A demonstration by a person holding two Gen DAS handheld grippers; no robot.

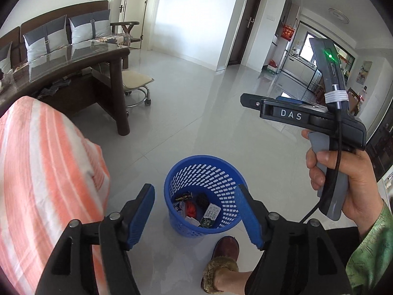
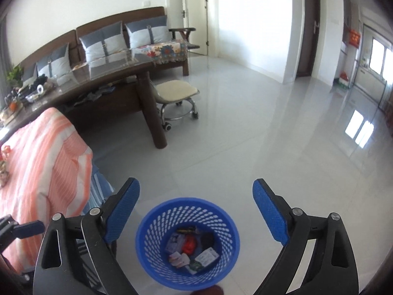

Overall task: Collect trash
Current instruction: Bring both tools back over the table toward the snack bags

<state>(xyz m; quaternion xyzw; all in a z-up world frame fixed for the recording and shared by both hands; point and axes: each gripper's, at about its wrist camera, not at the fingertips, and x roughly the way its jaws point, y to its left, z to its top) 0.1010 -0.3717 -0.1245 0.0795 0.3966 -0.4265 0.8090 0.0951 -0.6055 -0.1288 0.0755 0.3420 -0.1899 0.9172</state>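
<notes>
A blue mesh waste basket (image 1: 222,180) stands on the grey floor and holds several pieces of trash, among them a small milk carton (image 1: 209,215) and a red scrap (image 1: 190,209). My left gripper (image 1: 196,215) is open and empty, held above the basket. In the right wrist view the same basket (image 2: 157,223) sits below my right gripper (image 2: 196,212), which is open and empty. The trash (image 2: 189,244) lies on the basket's bottom. The right gripper's body also shows in the left wrist view (image 1: 294,115), held in a hand, its fingers edge-on.
An orange-and-white striped cloth (image 1: 41,172) covers something at the left. A dark wooden table (image 2: 105,78) with a glass top, a small wheeled stool (image 2: 176,93) and a sofa with cushions (image 2: 110,39) stand behind. A slippered foot (image 1: 224,253) is beside the basket.
</notes>
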